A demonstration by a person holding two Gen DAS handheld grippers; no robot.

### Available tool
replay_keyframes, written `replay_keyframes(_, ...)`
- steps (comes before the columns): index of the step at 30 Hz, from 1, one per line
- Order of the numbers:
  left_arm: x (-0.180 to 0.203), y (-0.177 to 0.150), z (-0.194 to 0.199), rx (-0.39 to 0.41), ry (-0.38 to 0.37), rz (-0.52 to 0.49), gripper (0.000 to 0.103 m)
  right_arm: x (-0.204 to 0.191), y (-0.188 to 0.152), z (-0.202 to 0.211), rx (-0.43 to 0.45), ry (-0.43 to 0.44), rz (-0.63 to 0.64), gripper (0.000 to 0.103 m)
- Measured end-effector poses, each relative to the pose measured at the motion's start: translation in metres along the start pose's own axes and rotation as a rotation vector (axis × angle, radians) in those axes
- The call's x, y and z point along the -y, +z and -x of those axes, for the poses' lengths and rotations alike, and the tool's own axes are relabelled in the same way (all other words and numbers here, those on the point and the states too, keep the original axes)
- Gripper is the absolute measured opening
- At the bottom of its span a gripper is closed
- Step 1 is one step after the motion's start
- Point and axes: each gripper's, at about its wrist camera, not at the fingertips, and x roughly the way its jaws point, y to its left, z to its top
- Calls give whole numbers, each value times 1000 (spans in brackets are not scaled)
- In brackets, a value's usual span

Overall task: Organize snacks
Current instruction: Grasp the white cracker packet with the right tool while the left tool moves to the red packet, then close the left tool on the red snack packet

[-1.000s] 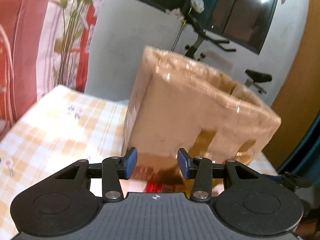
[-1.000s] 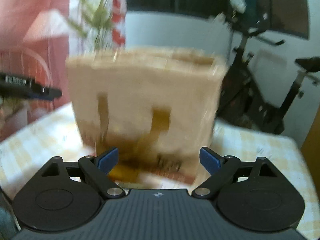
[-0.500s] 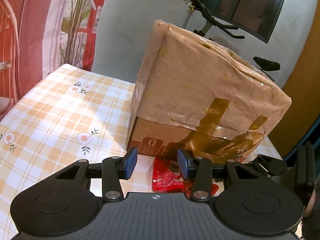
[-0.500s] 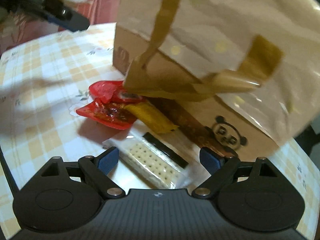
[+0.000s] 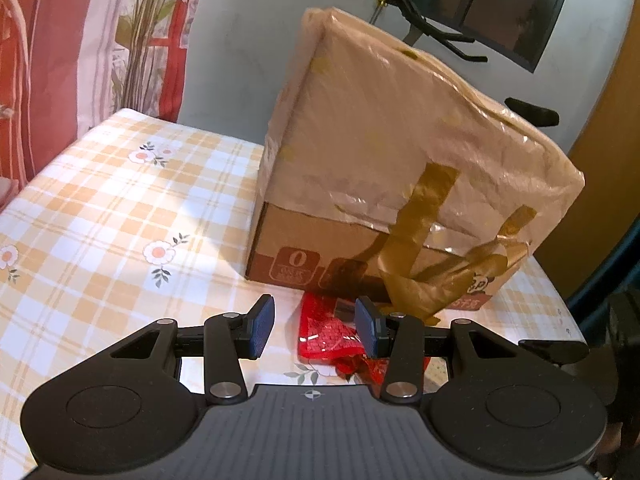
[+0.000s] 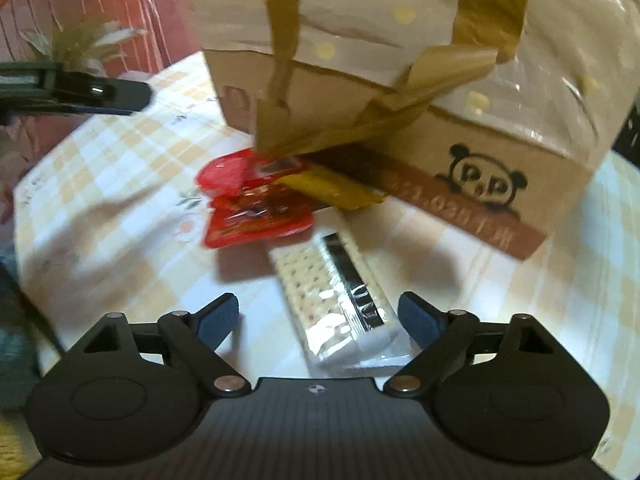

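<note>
A tall cardboard box (image 5: 400, 168) wrapped in plastic and brown tape stands on the checked tablecloth (image 5: 120, 208); it also shows in the right wrist view (image 6: 400, 92). Red snack packets (image 5: 326, 334) lie at its foot, seen too in the right wrist view (image 6: 252, 208), beside a yellow packet (image 6: 332, 190). A clear cracker pack (image 6: 340, 300) lies in front of them. My left gripper (image 5: 315, 332) is open and empty, just above the red packets. My right gripper (image 6: 319, 320) is wide open with the cracker pack lying between its fingers, not gripped.
A pink curtain and a plant (image 5: 152, 40) stand behind the table's far left. An exercise bike (image 5: 440, 20) is behind the box. The left gripper's body (image 6: 76, 92) shows at the left of the right wrist view. The table's right edge (image 5: 560, 300) is close to the box.
My right gripper has dropped and moved in toward the cracker pack, which now sits between its fingers. My left gripper has edged closer to the red packets. Both stay open.
</note>
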Motion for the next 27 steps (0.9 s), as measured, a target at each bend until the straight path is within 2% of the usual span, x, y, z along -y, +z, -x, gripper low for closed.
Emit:
replay_keyframes(2,2,-2,-2,-10,-5,-8,47,-6,0,0,11,-35,35,62)
replay_keyframes(4,4,-3,-2,-16,-9,-18,46,-6,3,-3,27,-53,43,59)
replay_keyframes(7,4,-6,-1,-23,-4,-24,47,0,6,-8,67,-49,-12,59)
replay_keyframes(9,2,-8,-2,-31,2,-22,46,-1,4,-11,95,-64,0,58)
replay_keyframes(11,1,-9,-4,-42,7,-18,47,-8,1,-12,108,-96,35,50)
replay_keyframes(16,3,-12,-15,-84,14,-42,47,-12,-14,-3,132,-119,19,49)
replay_keyframes(22,11,-10,-30,-109,31,-94,47,-10,-34,8,196,-236,-20,49)
replay_keyframes(27,16,-3,-52,-123,64,-132,51,6,-41,9,231,-272,-88,49)
